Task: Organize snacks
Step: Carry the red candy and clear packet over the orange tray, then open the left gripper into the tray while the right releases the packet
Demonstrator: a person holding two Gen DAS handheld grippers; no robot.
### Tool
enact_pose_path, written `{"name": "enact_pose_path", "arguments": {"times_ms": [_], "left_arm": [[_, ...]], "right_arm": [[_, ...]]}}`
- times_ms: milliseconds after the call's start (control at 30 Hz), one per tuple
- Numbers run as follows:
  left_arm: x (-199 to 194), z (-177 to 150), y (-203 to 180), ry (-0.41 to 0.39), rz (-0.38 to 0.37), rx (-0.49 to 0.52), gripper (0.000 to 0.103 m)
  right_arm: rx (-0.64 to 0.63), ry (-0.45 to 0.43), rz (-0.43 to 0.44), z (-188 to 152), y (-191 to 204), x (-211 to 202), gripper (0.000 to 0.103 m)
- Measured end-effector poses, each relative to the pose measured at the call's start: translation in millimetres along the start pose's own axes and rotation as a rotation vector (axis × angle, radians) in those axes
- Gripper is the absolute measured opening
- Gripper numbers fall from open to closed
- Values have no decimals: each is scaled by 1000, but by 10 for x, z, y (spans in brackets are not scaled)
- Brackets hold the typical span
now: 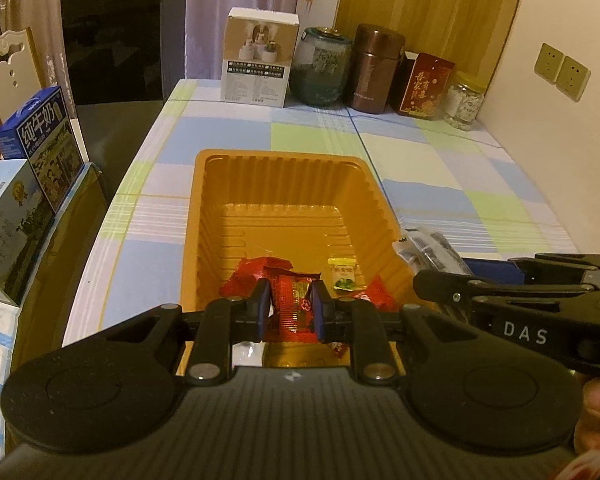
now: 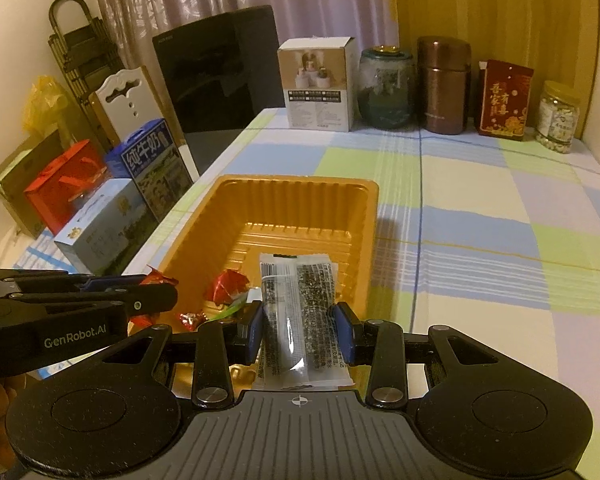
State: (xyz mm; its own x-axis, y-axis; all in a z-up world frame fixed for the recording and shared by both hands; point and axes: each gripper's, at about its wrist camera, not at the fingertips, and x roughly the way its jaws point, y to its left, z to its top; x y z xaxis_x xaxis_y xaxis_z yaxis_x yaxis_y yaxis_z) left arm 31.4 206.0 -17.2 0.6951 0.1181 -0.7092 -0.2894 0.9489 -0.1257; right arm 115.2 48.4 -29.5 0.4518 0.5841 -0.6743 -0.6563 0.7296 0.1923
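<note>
An orange plastic tray stands on the checked tablecloth. Inside it lie red-wrapped snacks and a small yellow-green packet. My left gripper is shut on a red snack packet over the tray's near end. My right gripper is shut on a clear packet with dark printing, held over the tray's near right part. In the left wrist view the right gripper reaches in from the right with that packet. In the right wrist view the left gripper enters from the left.
At the back of the table stand a white box, a glass jar, a brown canister, a red packet and a small jar. Milk cartons and a dark panel stand left of the table.
</note>
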Motion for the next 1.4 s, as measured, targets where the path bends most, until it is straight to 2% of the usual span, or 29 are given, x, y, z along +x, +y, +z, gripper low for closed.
{"name": "enact_pose_path", "arguments": {"times_ms": [367, 833, 1033, 1067, 1100, 1133, 1400], "left_arm": [[387, 102, 90, 32, 0, 13, 20], [808, 484, 153, 15, 8, 56, 20], [987, 550, 190, 17, 9, 63, 20], [1006, 557, 198, 13, 3, 66, 26], [1024, 562, 207, 11, 2, 64, 37], [1036, 566, 222, 10, 5, 57, 41], [951, 529, 341, -3, 29, 35, 44]], "right_arm": [[24, 26, 5, 96, -100, 328, 38], [29, 30, 13, 353, -203, 737, 38], [31, 33, 11, 450, -271, 892, 38], [33, 35, 11, 460, -279, 913, 38], [35, 36, 13, 467, -289, 927, 38], [39, 37, 17, 470, -300, 939, 38], [59, 51, 34, 432, -289, 994, 38]]}}
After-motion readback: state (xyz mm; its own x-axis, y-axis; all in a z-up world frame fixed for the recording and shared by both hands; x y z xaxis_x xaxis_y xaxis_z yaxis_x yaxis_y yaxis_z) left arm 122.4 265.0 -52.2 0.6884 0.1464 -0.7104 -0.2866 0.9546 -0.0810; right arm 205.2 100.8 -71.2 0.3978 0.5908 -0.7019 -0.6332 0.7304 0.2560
